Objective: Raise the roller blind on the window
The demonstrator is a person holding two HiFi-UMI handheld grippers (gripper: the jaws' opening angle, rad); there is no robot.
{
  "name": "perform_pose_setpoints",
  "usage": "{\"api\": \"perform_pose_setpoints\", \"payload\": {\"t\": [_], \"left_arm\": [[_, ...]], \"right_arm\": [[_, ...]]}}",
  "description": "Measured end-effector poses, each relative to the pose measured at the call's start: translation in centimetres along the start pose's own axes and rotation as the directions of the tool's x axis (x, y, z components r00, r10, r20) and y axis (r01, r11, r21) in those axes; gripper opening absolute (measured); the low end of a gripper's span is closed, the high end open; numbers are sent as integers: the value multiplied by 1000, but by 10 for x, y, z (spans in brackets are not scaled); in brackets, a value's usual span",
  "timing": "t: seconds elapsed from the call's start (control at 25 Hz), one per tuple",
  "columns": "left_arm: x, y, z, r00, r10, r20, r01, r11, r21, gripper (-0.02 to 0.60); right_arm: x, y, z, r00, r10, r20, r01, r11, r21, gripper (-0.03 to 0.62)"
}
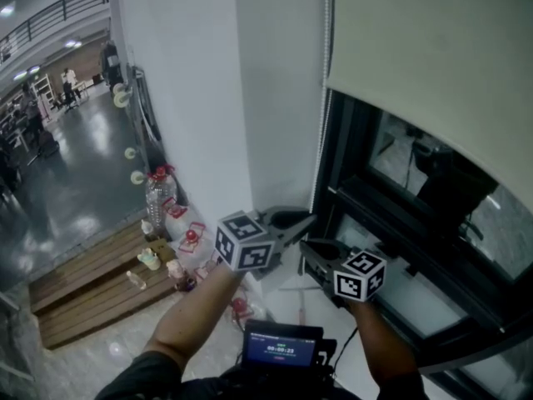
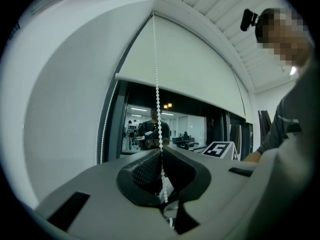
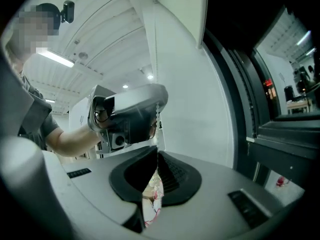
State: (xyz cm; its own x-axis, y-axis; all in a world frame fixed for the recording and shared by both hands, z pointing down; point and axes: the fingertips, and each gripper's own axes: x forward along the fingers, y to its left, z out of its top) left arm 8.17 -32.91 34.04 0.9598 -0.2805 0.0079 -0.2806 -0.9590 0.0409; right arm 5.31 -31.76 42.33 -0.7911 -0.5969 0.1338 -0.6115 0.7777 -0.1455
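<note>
**Both grippers clamped on blind's bead chain**

Head view: roller blind (image 1: 433, 57) is hanging partway down the window (image 1: 400, 215). Left gripper (image 1: 310, 218) and right gripper (image 1: 305, 245) are meeting at the bead chain (image 1: 321, 98) by the window's left edge. Left gripper view: jaws are pinching the chain, nearly closed. Right gripper view: jaws are squeezing the same chain just below the left gripper

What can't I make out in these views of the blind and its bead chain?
Top end of the roller blind: head view, cut off by the top edge.
The bead chain below the left gripper: left gripper view, hidden by that gripper's body.
The chain's lower loop: head view, too thin to trace below the grippers; right gripper view, hidden by the right gripper itself.
Digits on the screen: head view, too small.
</note>
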Motion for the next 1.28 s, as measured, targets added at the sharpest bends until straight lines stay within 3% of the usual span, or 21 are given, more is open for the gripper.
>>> {"api": "perform_pose_setpoints", "payload": {"t": [0.16,0.36,0.48,0.64,0.8,1.16,1.2,1.28], "left_arm": [[-3,-1,-8,1000,1,0,-1,1000,-15,9],[-8,3,-3,1000,10,-3,-10,1000,-4,9],[-9,1,-2,1000,7,-2,-7,1000,-10,9],[-8,-4,-1,1000,-6,3,6,1000,-16,9],[-9,-10,-1,1000,-17,4,17,1000,-16,9],[-9,-28,0,999,-51,-3,51,999,5,9],[-9,-29,0,999,-52,-1,52,999,3,9],[-11,-29,0,999,-49,3,49,999,-3,9]], "right_arm": [[1,5,-9,999,30,-34,-29,999,19,18],[-13,-3,10,996,-18,-87,11,997,-82,37],[-36,-9,45,999,-43,-17,40,993,-113,67],[-56,-7,118,989,-7,148,27,991,-134,69],[-51,11,179,971,36,237,9,983,-183,101],[-33,37,250,950,129,285,-59,969,-241,101],[-33,39,254,948,137,286,-67,968,-241,49],[-32,40,257,949,139,284,-69,968,-241,17]]}}
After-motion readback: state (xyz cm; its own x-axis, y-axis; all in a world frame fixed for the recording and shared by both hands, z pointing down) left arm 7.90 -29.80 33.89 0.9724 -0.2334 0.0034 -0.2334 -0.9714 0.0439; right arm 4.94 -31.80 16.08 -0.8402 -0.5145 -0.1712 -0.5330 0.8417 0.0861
